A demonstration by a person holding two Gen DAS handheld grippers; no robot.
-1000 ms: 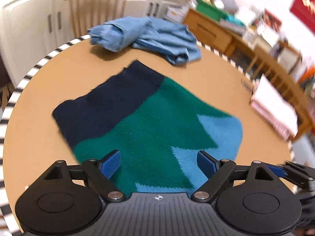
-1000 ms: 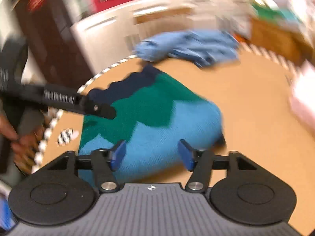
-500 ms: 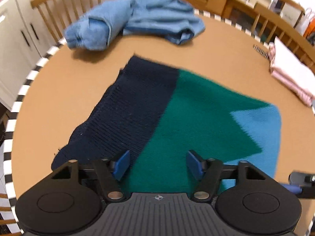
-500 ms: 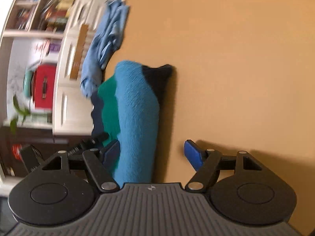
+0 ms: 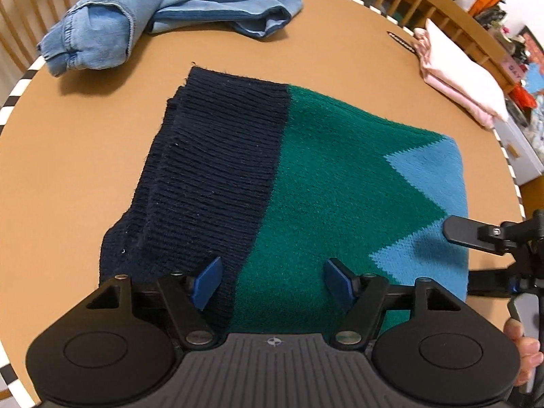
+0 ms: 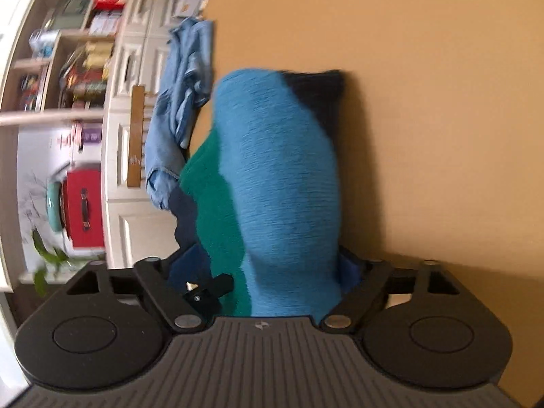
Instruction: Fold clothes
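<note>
A folded knit sweater [image 5: 306, 183] in navy, green and light blue lies on the round tan table [image 5: 68, 176]. My left gripper [image 5: 273, 284] is open just above the sweater's near edge, over the navy and green parts. My right gripper [image 6: 268, 272] is turned on its side, with its jaws either side of the sweater's light blue end [image 6: 282, 176]. Its fingertips are hidden by the cloth, so its grip is unclear. One right finger [image 5: 469, 233] shows in the left wrist view at the sweater's blue edge.
A crumpled blue denim garment [image 5: 163, 10] lies at the table's far side. A folded pink and white stack [image 5: 459, 78] sits at the far right edge. Wooden chairs [image 5: 20, 34] and white cabinets [image 6: 129, 224] stand beyond the table.
My left gripper has moved closer over the sweater's near edge. My right gripper has pushed onto the light blue end, which now fills the space between its jaws.
</note>
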